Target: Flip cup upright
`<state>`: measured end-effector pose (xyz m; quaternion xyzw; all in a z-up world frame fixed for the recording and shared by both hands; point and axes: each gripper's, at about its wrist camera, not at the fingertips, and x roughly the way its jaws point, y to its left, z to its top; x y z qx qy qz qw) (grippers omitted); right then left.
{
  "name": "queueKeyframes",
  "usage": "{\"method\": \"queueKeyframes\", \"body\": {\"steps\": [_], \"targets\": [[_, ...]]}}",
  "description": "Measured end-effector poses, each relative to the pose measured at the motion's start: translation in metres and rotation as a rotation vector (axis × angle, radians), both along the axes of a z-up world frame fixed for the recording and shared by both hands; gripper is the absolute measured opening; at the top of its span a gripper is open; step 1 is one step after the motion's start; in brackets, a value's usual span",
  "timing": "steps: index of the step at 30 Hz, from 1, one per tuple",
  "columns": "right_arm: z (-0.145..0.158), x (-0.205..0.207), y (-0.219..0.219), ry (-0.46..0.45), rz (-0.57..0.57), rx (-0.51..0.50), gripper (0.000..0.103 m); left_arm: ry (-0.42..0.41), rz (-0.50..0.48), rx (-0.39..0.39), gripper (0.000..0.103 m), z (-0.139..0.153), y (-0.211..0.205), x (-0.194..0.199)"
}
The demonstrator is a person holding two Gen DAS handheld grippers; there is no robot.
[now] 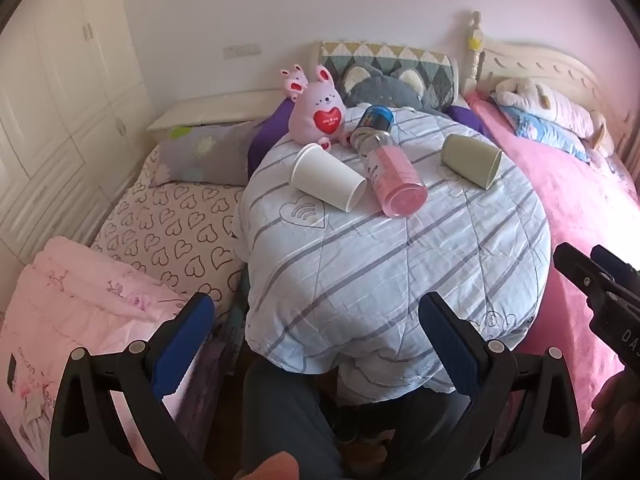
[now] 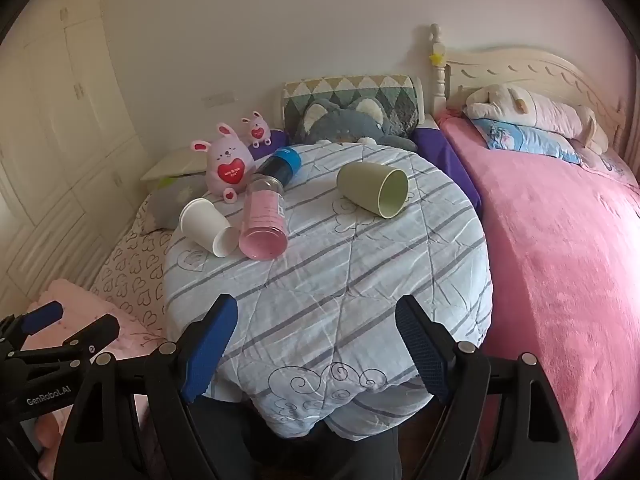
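Observation:
A white paper cup [image 1: 328, 178] [image 2: 208, 226] lies on its side on a round surface covered by a striped quilt [image 1: 380, 264] [image 2: 328, 272]. A green cup [image 1: 471, 160] [image 2: 374, 193] lies on its side farther right, mouth toward me. A pink bottle with a blue cap [image 1: 386, 164] [image 2: 268, 210] lies between them. My left gripper [image 1: 316, 340] is open and empty at the quilt's near edge. My right gripper [image 2: 316, 344] is open and empty, also at the near edge.
A pink bunny plush [image 1: 320, 114] [image 2: 226, 166] sits behind the white cup, a grey plush [image 2: 344, 126] at the back. A pink bed [image 2: 560, 248] lies right, a heart-print bed [image 1: 172, 228] left, white cupboards [image 1: 60, 80] far left.

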<state>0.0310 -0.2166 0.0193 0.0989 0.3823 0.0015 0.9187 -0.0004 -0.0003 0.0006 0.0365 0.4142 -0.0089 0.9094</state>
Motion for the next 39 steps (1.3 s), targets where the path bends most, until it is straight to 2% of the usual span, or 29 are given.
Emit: {"method": "queueKeyframes", "body": {"steps": [9, 14, 39], "targets": [[-0.001, 0.002, 0.0, -0.013, 0.011, -0.015, 0.082, -0.008, 0.003, -0.019, 0.103, 0.0, 0.002, -0.002], [-0.005, 0.005, 0.0, 0.0, 0.007, -0.023, 0.082, 0.015, 0.017, -0.005, 0.103, -0.005, 0.005, 0.007], [-0.005, 0.018, 0.005, 0.015, 0.007, -0.032, 0.082, 0.029, 0.016, 0.007, 0.103, -0.01, -0.001, 0.021]]}}
